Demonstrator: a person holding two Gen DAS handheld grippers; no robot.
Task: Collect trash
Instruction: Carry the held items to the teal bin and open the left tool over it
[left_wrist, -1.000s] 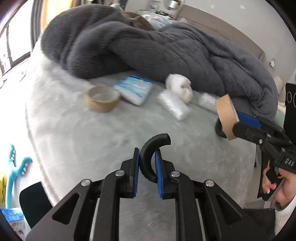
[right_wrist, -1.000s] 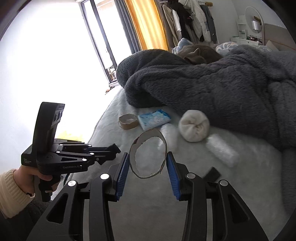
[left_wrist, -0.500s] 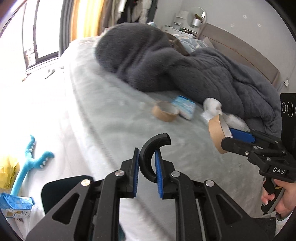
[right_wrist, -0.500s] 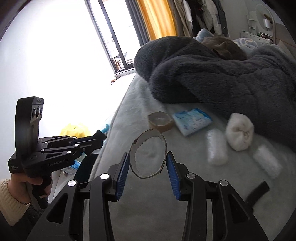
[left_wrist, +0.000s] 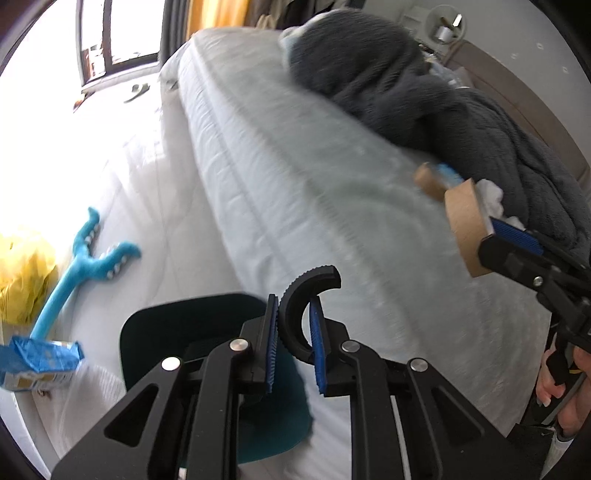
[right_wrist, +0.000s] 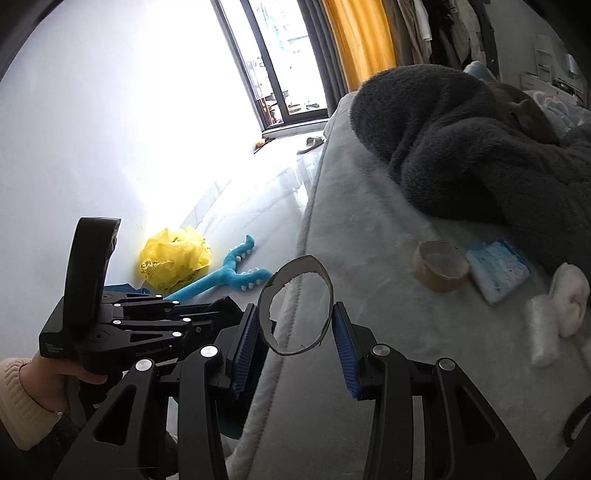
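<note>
My left gripper (left_wrist: 293, 343) is shut on a black curved plastic piece (left_wrist: 303, 295), which sticks up between its blue pads. It hangs past the bed's edge, above a teal bin (left_wrist: 155, 332) on the floor. My right gripper (right_wrist: 295, 332) is shut on a torn cardboard ring (right_wrist: 295, 306), over the edge of the grey bed (right_wrist: 369, 406). The left wrist view shows that ring (left_wrist: 467, 229) at the right. On the bed lie a brown tape roll (right_wrist: 441, 271), a blue tissue pack (right_wrist: 498, 269), a white wad (right_wrist: 569, 299) and a clear plastic wrap (right_wrist: 541, 332).
A dark grey blanket (right_wrist: 461, 147) is heaped on the far side of the bed. On the pale floor lie a yellow bag (right_wrist: 173, 262), a blue toy (right_wrist: 229, 277) and a blue packet (left_wrist: 37, 362). A hand (right_wrist: 55, 376) holds the left gripper's handle.
Both grippers have swung left, from over the bed to its edge, each keeping its piece. The floor and the teal bin have come into view under the left gripper.
</note>
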